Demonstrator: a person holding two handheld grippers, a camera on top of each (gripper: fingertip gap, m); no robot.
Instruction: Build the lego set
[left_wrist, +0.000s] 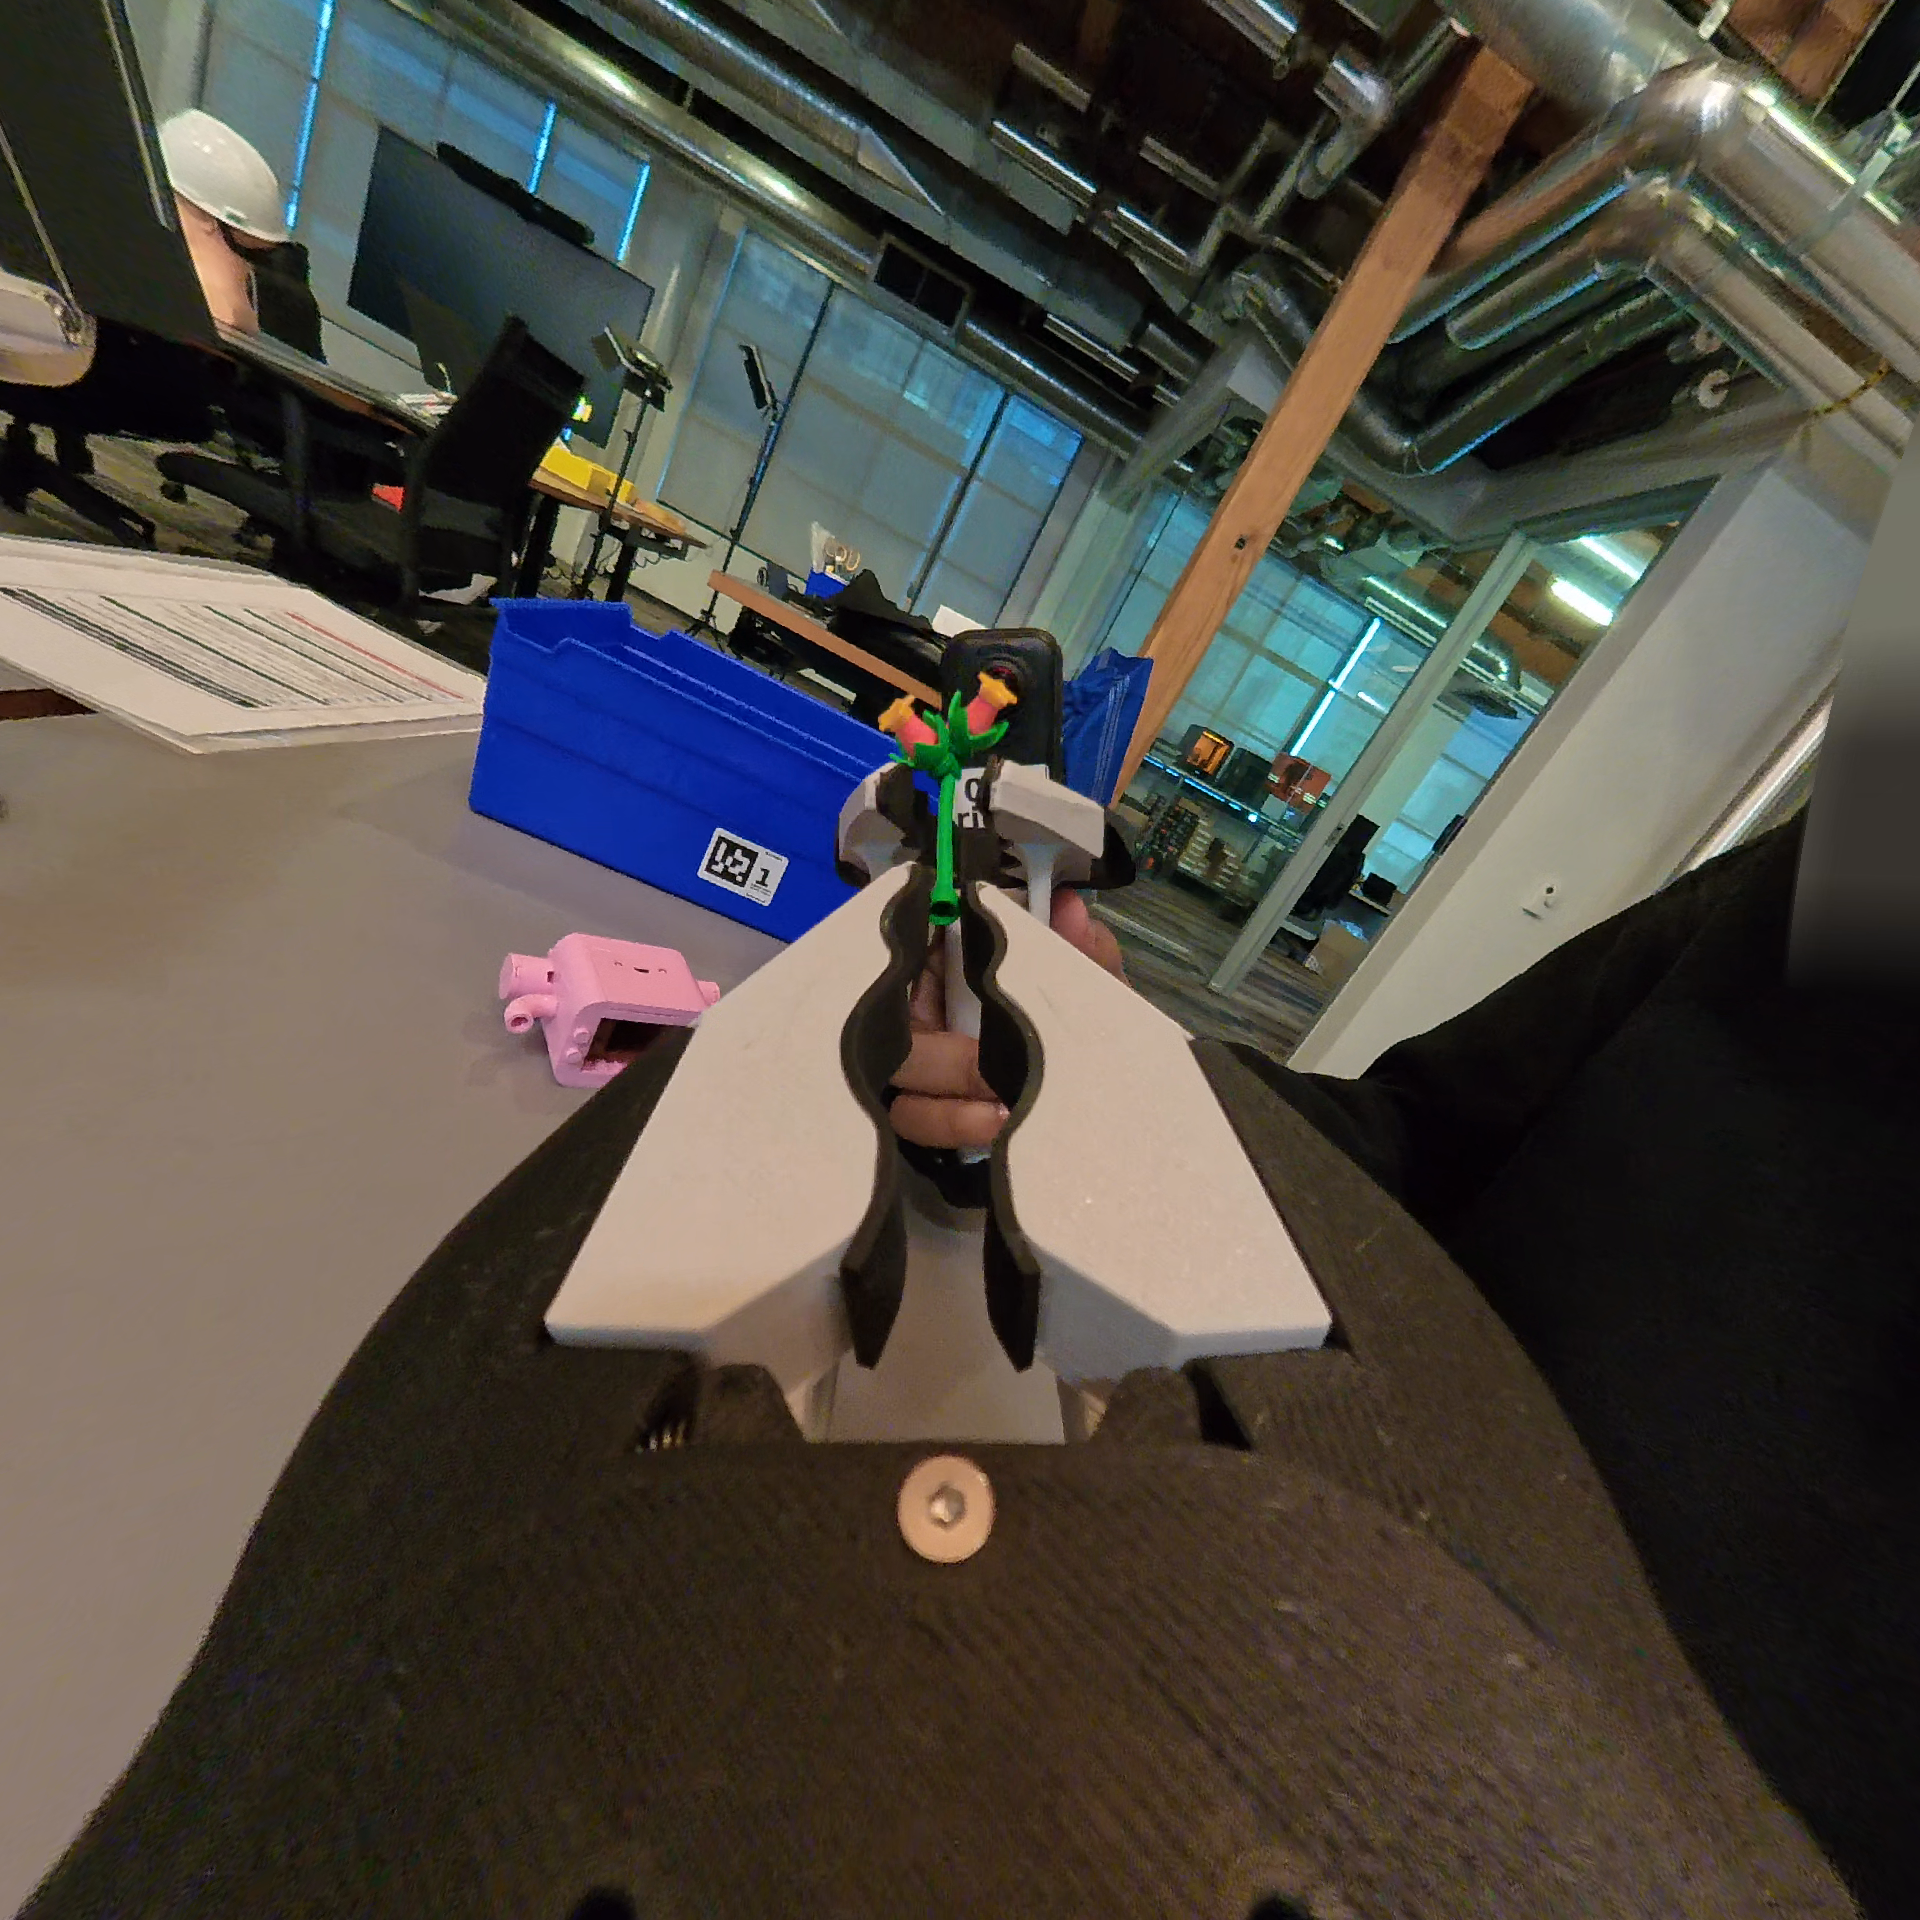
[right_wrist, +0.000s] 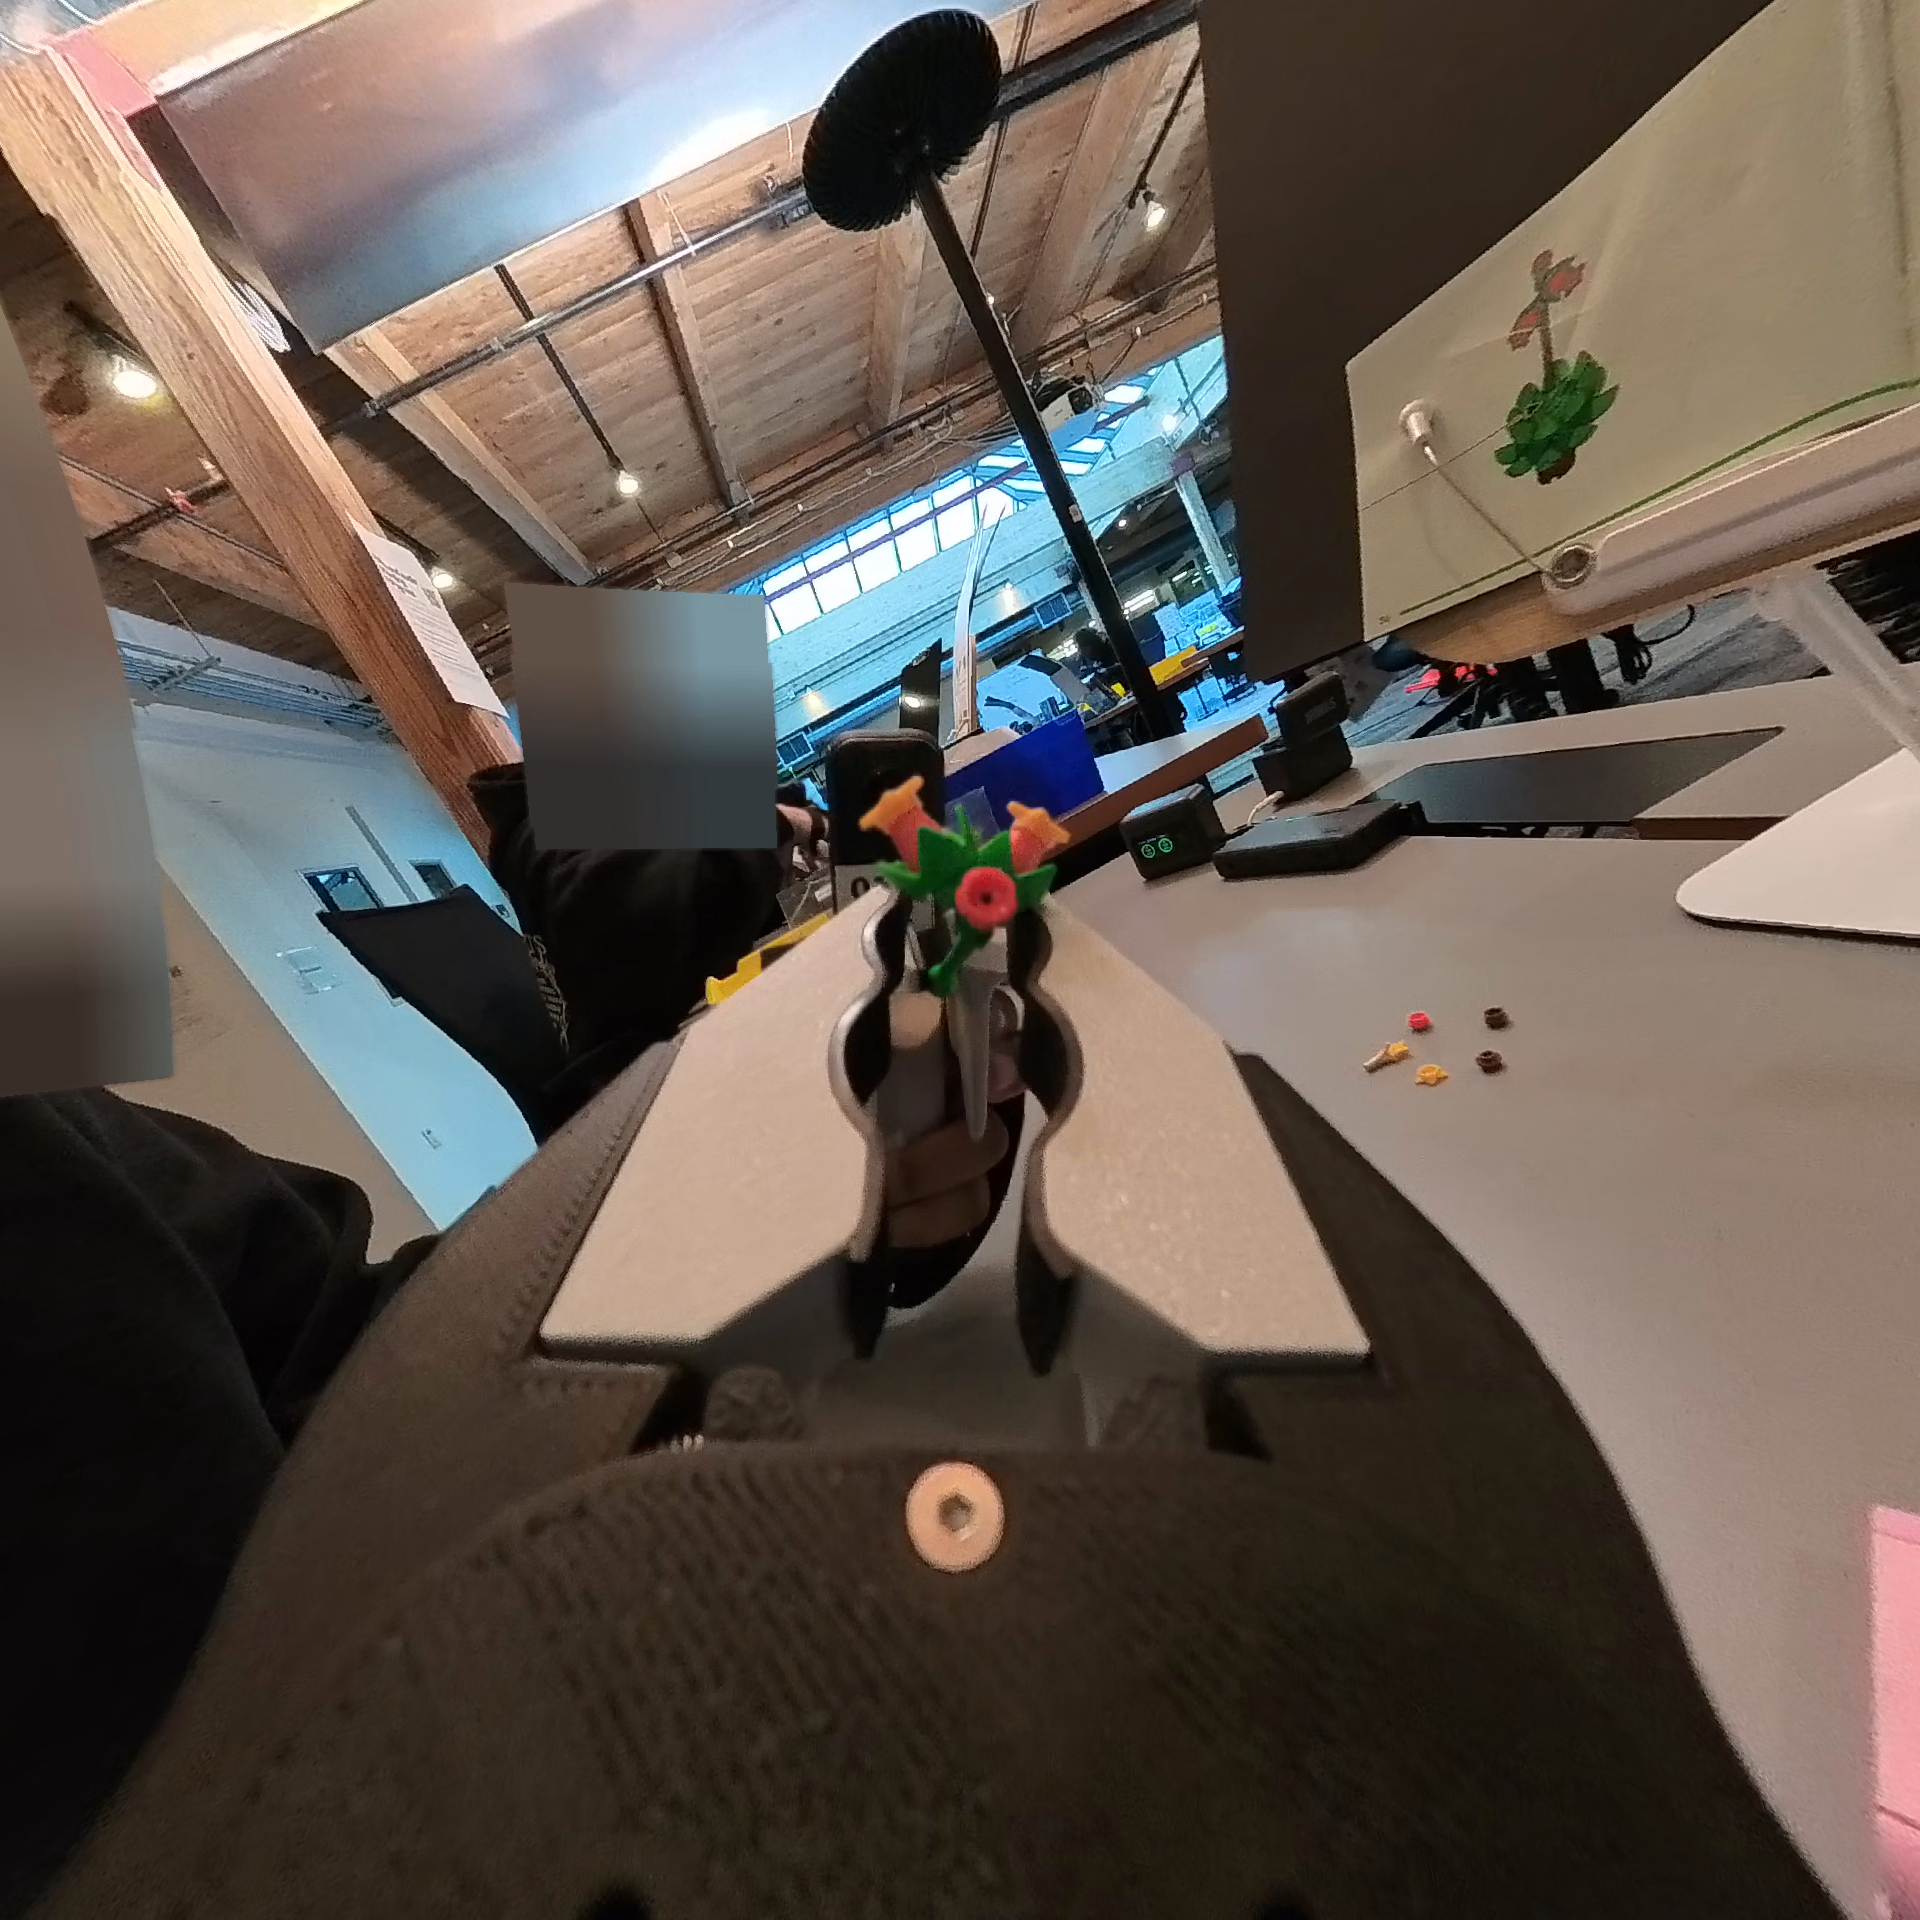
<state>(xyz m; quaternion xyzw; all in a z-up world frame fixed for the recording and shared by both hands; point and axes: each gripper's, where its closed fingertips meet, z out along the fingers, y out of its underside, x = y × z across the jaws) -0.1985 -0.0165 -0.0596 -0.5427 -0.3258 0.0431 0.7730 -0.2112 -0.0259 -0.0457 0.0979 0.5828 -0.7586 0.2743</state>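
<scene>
The grey table (right_wrist: 1351, 1299) spreads wide under both grippers, with a blue bin (left_wrist: 665, 758) standing well back on it and a tablet (right_wrist: 1621, 416) propped up at the far side showing a picture of the finished flower plant. A pink brick figure (left_wrist: 603, 1003) lies on its side on the table in front of the bin, near the left gripper's tips but below them.

Both tools are raised off the table and face one another, tip to tip. The left gripper (left_wrist: 940, 914) has its jaws pressed nearly together on the lower end of a green flower stem (left_wrist: 943, 831); the stem stands up out of the tips, its long axis running on from the fingers toward the other tool, with orange-pink blooms at its top. The right gripper (right_wrist: 961, 951) meets the same cluster from the opposite side: in its own view the leaves and a red bloom (right_wrist: 985, 896) sit right at its tips, jaws drawn close, but I cannot tell whether they truly pinch the piece or only crowd it.

So the join turns on one line: stem and both pairs of jaws lie along it, the right tool nearest the blooms, the left nearest the stem's foot. Any push, I judge, should run straight along that axis, or the thin stem may twist out.

Smallest of all, loose bits (right_wrist: 1439, 1044) lie scattered on the table to the right of the right gripper, well apart from the jaws.
</scene>
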